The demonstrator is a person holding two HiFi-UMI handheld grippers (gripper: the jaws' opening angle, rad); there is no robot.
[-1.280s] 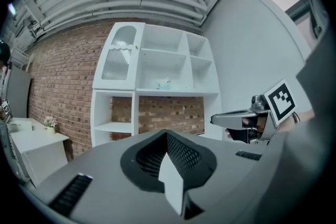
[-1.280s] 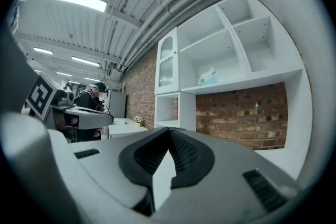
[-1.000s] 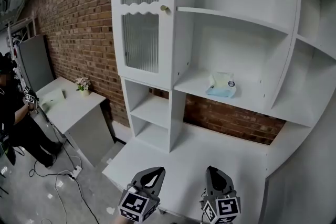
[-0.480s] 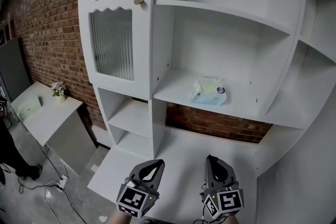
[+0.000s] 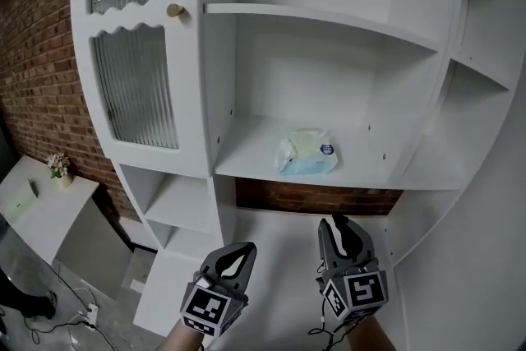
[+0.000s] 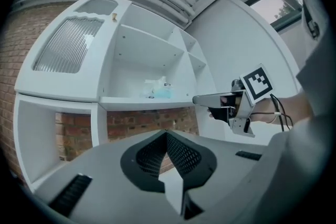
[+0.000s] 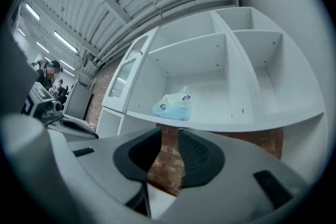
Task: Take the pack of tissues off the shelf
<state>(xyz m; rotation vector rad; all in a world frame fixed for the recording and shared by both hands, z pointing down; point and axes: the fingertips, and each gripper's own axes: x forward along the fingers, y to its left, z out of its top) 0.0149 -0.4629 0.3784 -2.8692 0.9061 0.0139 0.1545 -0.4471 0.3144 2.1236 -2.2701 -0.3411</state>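
Observation:
The pack of tissues, pale yellow-green over light blue, lies on the middle shelf of the white unit. It also shows in the left gripper view and the right gripper view. Both grippers hang low in front of the unit, well below and short of the pack. My left gripper is shut and empty, its tips meeting. The jaws of my right gripper are opening: a narrow gap stands between them, with nothing in it.
A ribbed-glass cabinet door with a brass knob stands left of the shelf bay. Open compartments lie above, below and to the right. A small table with a flower pot stands far left, with cables on the floor.
The view has swung right and closer to the shelf unit, so the pack sits nearer the middle. Both grippers have risen slightly. The right jaws have parted from shut.

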